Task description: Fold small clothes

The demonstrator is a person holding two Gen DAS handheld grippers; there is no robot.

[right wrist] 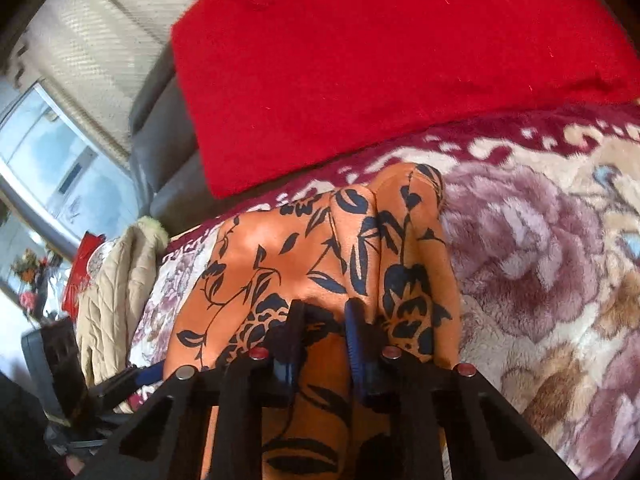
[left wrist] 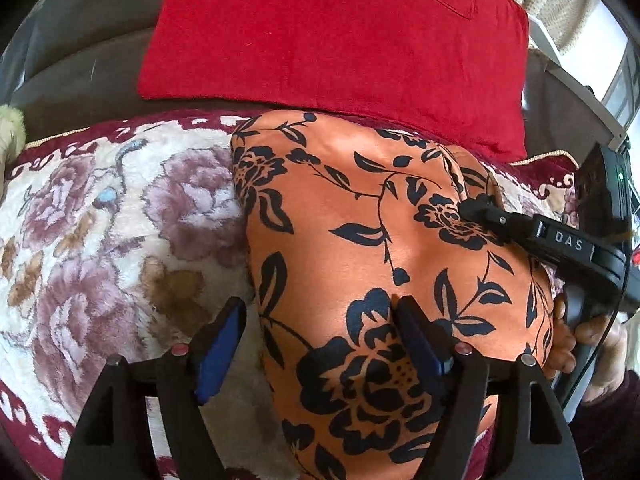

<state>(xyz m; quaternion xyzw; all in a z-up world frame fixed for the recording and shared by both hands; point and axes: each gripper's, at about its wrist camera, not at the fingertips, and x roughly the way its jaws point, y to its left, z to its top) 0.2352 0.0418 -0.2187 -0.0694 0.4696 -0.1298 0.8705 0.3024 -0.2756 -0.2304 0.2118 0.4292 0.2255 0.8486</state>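
An orange garment with a black flower print (left wrist: pixel 360 240) lies on a plush floral blanket (left wrist: pixel 100 220). My left gripper (left wrist: pixel 320 320) is open, its jaws wide apart straddling the garment's left edge near its near end. My right gripper shows in the left wrist view (left wrist: pixel 476 208), tips pressed on the garment's far right part. In the right wrist view the right gripper (right wrist: pixel 324 312) has its jaws close together with a raised fold of the orange garment (right wrist: pixel 312 248) between them.
A red cushion (left wrist: pixel 332 32) leans against the grey sofa back (left wrist: pixel 80 52) behind the garment. A beige quilted jacket (right wrist: pixel 116 280) lies at the blanket's end, with a window (right wrist: pixel 52 168) beyond it.
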